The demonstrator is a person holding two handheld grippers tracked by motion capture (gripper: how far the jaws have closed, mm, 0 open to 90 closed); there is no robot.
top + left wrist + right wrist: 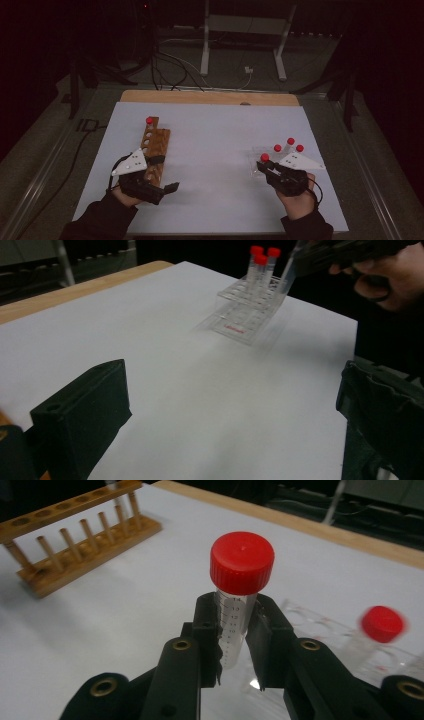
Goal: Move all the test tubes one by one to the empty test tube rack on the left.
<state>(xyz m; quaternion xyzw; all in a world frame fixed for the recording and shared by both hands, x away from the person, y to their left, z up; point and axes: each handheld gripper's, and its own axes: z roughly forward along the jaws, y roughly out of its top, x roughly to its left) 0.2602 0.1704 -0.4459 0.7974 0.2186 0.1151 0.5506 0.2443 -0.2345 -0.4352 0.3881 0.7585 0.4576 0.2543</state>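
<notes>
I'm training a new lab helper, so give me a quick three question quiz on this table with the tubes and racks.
1. True or false: the right tongs are shut on a red-capped tube.
2. Which rack stands near the left tongs: A wooden rack, B clear rack?
3. Fill in: the left tongs are ____.

Key: 1 true; 2 A; 3 open

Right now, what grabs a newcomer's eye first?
The red-capped tube clamped upright in the right gripper, close up in the right gripper view. Next, three more red caps standing in the clear rack at the table's right, and the wooden rack at the left by the open left gripper, one capped tube at its far end.
</notes>
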